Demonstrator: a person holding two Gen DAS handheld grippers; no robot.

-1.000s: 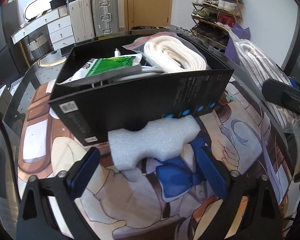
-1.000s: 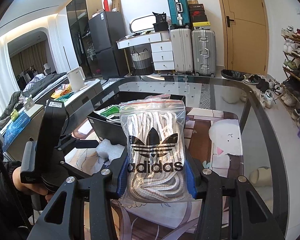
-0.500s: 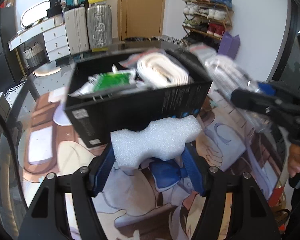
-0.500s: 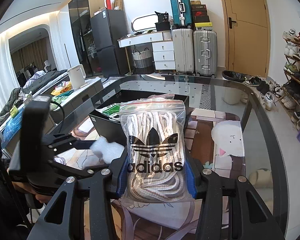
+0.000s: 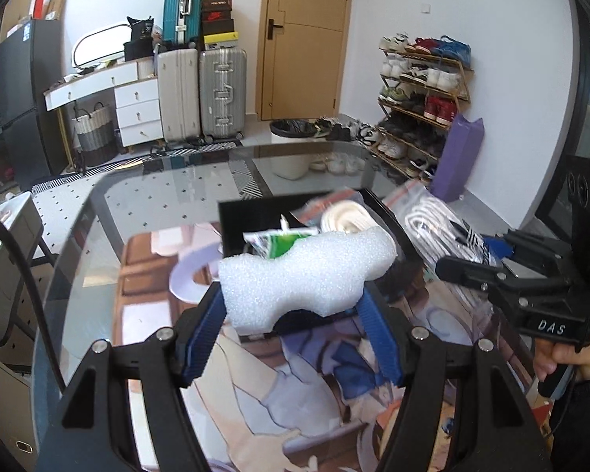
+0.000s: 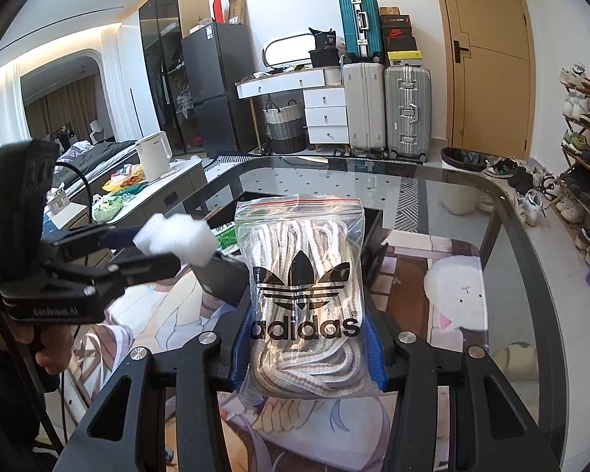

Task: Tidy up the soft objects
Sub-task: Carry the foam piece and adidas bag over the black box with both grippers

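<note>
So the glass surface (image 6: 472, 204) has a big printed cartoon mat (image 5: 255, 393) laid over it, and a black box (image 5: 385, 212) sits on the mat with a roll of white cord (image 5: 346, 216) and a green and white packet (image 5: 283, 242) already inside. The right tongs (image 6: 306, 350) are pinching a clear zip bag of laces (image 6: 301, 275) with an adidas logo, holding it upright above the mat, just beside the box. The left tongs (image 5: 291, 326) are clamped on a chunk of white foam (image 5: 306, 275), blue pads squeezing both ends, and it's up off the surface at the near wall of the box. A hand (image 6: 55, 354) grips each handle.
</note>
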